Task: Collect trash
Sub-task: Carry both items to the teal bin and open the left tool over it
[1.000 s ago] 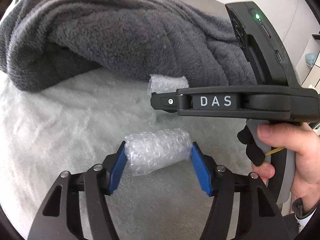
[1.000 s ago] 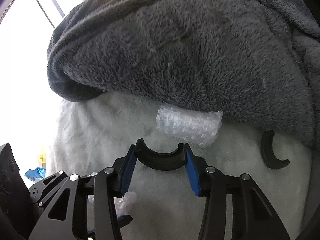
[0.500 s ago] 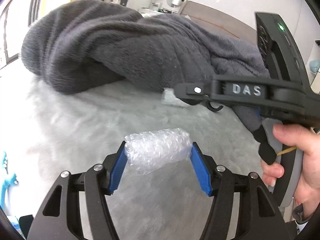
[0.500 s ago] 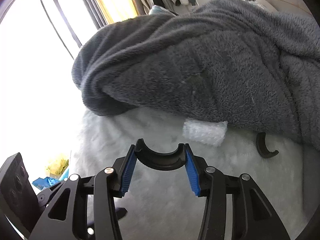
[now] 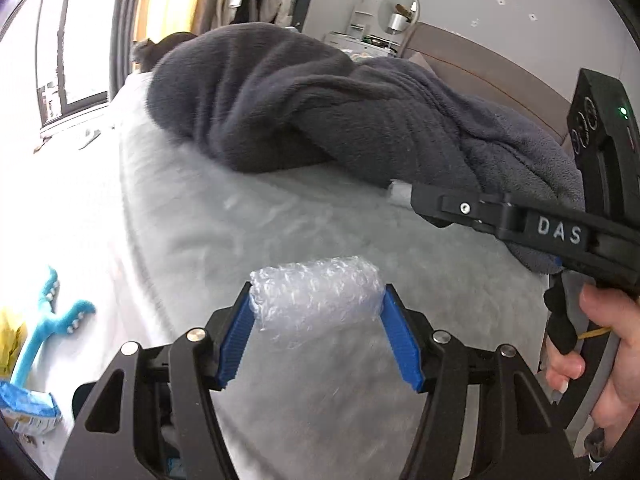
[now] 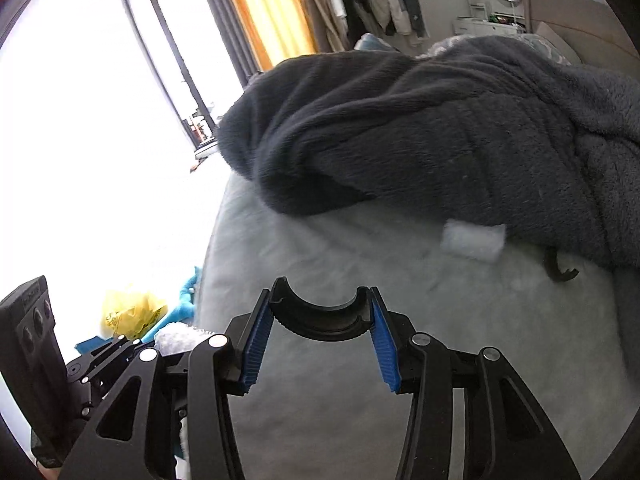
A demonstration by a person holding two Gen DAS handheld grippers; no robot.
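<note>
A home bedroom: bed (image 5: 280, 216), grey blanket (image 5: 320, 112), hanging clothes (image 6: 372, 4).

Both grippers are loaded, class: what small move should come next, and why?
Probably carry both away from the bed: the left gripper grips a bubble wrap roll, the right gripper a black curved piece. Neither has spare jaws for the other roll.
</note>
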